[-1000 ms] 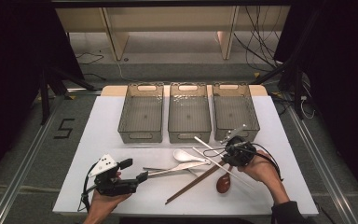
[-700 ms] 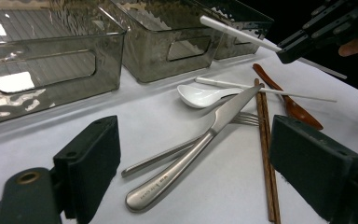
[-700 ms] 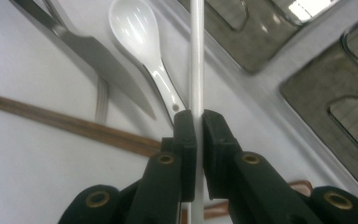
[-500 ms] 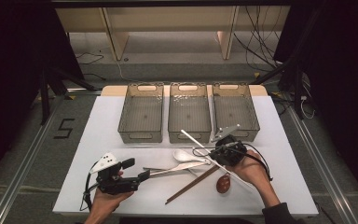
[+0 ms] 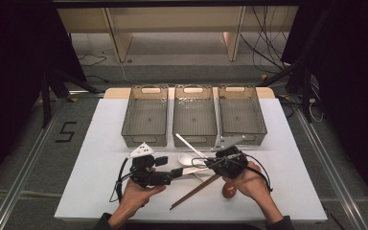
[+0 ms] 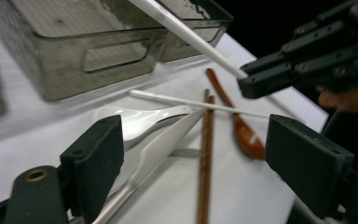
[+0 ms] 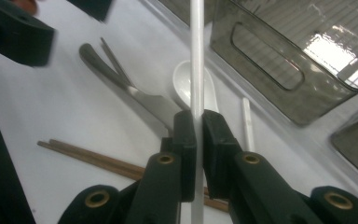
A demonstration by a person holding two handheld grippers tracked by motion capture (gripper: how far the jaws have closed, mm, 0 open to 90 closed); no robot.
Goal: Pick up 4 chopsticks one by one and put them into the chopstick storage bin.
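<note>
The right gripper (image 7: pixel 196 128) clamps a white chopstick (image 7: pixel 196 56) — its lower end hidden behind the jaws; the left gripper (image 6: pixel 193 154) gapes empty, cutlery blurred beyond.

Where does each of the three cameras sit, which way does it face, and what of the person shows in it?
High view: above the person's side, facing forward and down on the white table and three bins; both forearms, left gripper and right gripper show.
Left gripper view: on the left gripper, looking between its open jaws at the knife and brown chopsticks.
Right gripper view: on the right gripper, shut on the white chopstick.
Shared: both gripper views show the white spoon.
</note>
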